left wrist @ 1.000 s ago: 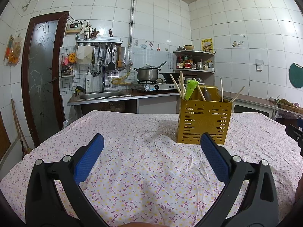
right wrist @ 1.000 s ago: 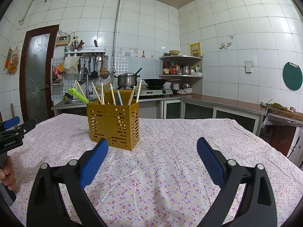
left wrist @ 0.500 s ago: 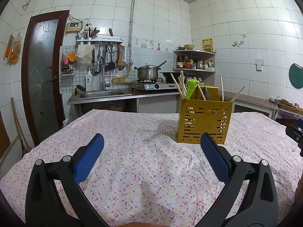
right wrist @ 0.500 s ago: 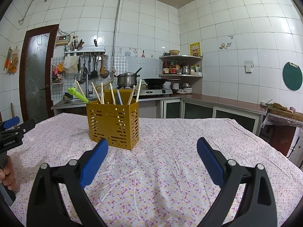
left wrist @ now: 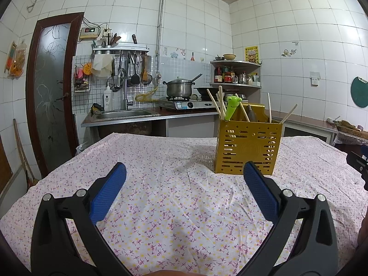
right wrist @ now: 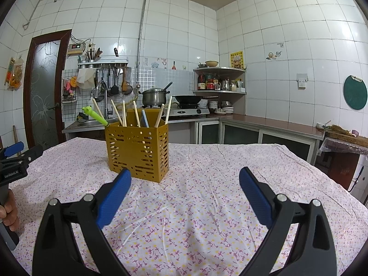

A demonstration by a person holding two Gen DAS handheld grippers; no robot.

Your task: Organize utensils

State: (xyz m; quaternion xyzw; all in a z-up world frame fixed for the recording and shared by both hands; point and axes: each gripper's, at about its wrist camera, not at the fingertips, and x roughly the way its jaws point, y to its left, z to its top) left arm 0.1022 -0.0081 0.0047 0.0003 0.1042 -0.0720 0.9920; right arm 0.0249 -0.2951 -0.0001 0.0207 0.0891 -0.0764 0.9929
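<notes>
Yellow slotted utensil caddy (right wrist: 137,151) stands upright on the floral tablecloth (right wrist: 195,207), toward the far side of the table — use it as the reference. Inside it: several wooden chopsticks (right wrist: 123,116) leaning at different angles, a green-handled utensil (right wrist: 95,116) tilted out over the caddy's left edge in the right wrist view, and a dark flat-bladed piece (right wrist: 145,119) near the middle; which compartment each sits in I cannot tell. Left gripper (left wrist: 184,172) is in front of the caddy and to its left, jaws spread wide, blue pads (left wrist: 108,193) bare, nothing between them; its right pad overlaps the caddy's lower front edge in the left wrist view, contact not determinable. Right gripper (right wrist: 185,177) is in front of the caddy and to its right, jaws equally wide, holding nothing. Both hover over cloth, clear of the utensils. A hand (right wrist: 9,214) grips the left tool's handle, visible at the edge well left of the caddy. Behind the caddy: steel pot (right wrist: 154,96) and wok (right wrist: 187,99) on the stove — sink (left wrist: 124,115) further left.
</notes>
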